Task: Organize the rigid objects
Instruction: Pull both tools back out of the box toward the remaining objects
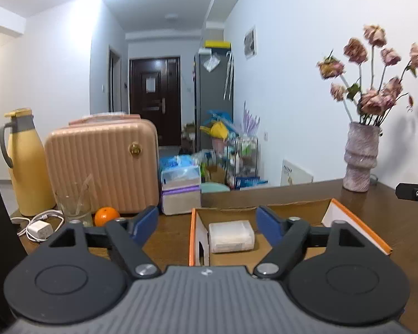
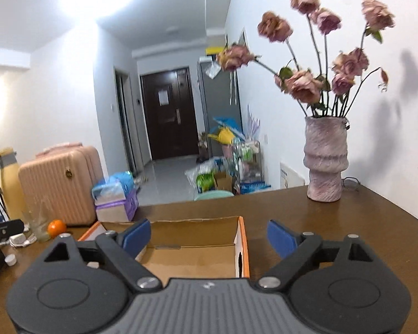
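Observation:
An open cardboard box with orange edges (image 1: 356,224) (image 2: 243,239) lies on the brown table. A white translucent plastic case (image 1: 231,236) rests inside it near the left wall. My left gripper (image 1: 207,224) hovers open above the box's near side, the case visible between its blue pads but untouched. In the right wrist view my right gripper (image 2: 209,236) is open too, level over the box's right end, with nothing between its fingers. The left gripper's black body (image 2: 2,229) shows at the left edge there.
A pink ribbed case (image 1: 103,167), a yellow jug (image 1: 25,164), a glass (image 1: 75,203), an orange (image 1: 106,215), a white charger with cable (image 1: 40,228) and a tissue box (image 1: 181,192) stand at the left. A vase of dried roses (image 2: 326,164) stands at the back right.

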Demonstrator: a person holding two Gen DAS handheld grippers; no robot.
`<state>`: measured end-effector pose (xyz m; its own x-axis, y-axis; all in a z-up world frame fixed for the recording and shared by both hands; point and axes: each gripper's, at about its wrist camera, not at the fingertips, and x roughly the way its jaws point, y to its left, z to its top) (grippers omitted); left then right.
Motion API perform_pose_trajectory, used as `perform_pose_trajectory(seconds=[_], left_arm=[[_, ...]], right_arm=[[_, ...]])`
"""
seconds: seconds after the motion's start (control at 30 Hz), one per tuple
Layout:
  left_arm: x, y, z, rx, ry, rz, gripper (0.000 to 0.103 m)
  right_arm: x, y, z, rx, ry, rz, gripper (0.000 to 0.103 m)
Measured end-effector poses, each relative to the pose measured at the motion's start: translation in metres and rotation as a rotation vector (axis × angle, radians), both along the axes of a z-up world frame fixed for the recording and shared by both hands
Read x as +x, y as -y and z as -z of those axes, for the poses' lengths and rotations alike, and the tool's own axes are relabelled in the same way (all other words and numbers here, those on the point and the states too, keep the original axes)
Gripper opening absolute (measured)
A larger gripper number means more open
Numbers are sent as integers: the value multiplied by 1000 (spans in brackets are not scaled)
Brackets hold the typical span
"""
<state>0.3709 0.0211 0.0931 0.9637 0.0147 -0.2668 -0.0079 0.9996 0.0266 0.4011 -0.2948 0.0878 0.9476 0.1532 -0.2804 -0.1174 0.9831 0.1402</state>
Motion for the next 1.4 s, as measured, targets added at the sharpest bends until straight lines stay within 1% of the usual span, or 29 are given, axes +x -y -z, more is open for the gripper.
perform_pose_trajectory(seconds=[0.1, 0.2, 0.27, 0.33, 0.43, 0.47, 0.63, 0.7, 0.77, 0.83, 0.9, 0.97, 1.03, 1.07, 1.17, 1.2, 1.27, 1.33, 1.4], left_arm=[[-19, 3, 2, -4, 39, 5, 85], [-37, 4, 5, -2, 61, 13, 90], [-51, 3, 7, -4, 83, 17, 99], [-69, 2, 11, -10, 105, 4, 102], [-95, 0, 19, -16, 116, -37, 103], [-107, 0, 22, -4, 118, -44, 103], [-172, 6, 39, 37, 149, -14, 103], [-196, 4, 45, 30, 149, 6, 103], [-222, 0, 52, 2, 150, 23, 103], [-244, -4, 60, 11, 140, 37, 103], [-268, -6, 69, 26, 129, 25, 103], [-285, -6, 76, 0, 98, 14, 103], [-296, -5, 84, -3, 45, 26, 103], [-301, -2, 88, 7, 28, 32, 103], [-309, 8, 96, 40, 34, 47, 103], [-309, 9, 98, 37, 31, 51, 103], [-304, 12, 99, 24, 15, 58, 103], [-300, 14, 101, 29, 10, 60, 103], [-294, 16, 102, 40, 4, 50, 103]], right_arm=[[-17, 0, 0, -6, 28, 3, 90], [-34, -9, 0, -50, 60, -9, 91], [-50, -16, 2, -82, 96, -20, 96], [-70, -22, 5, -106, 127, -34, 97], [-100, -28, 11, -106, 145, -77, 100], [-110, -30, 13, -102, 149, -94, 102], [-165, -38, 29, -87, 169, -147, 103], [-191, -41, 37, -90, 189, -159, 103], [-215, -43, 46, -94, 203, -169, 103], [-235, -42, 53, -89, 190, -175, 103], [-257, -40, 62, -67, 170, -187, 103], [-277, -39, 72, -54, 151, -171, 103], [-295, -40, 83, -45, 134, -130, 103], [-300, -40, 87, -37, 127, -121, 103], [-315, -43, 98, -5, 110, -89, 103], [-317, -44, 101, -3, 103, -92, 103], [-316, -47, 104, -32, 95, -107, 103], [-311, -47, 104, -63, 85, -89, 103], [-305, -47, 105, -74, 72, -75, 103]])
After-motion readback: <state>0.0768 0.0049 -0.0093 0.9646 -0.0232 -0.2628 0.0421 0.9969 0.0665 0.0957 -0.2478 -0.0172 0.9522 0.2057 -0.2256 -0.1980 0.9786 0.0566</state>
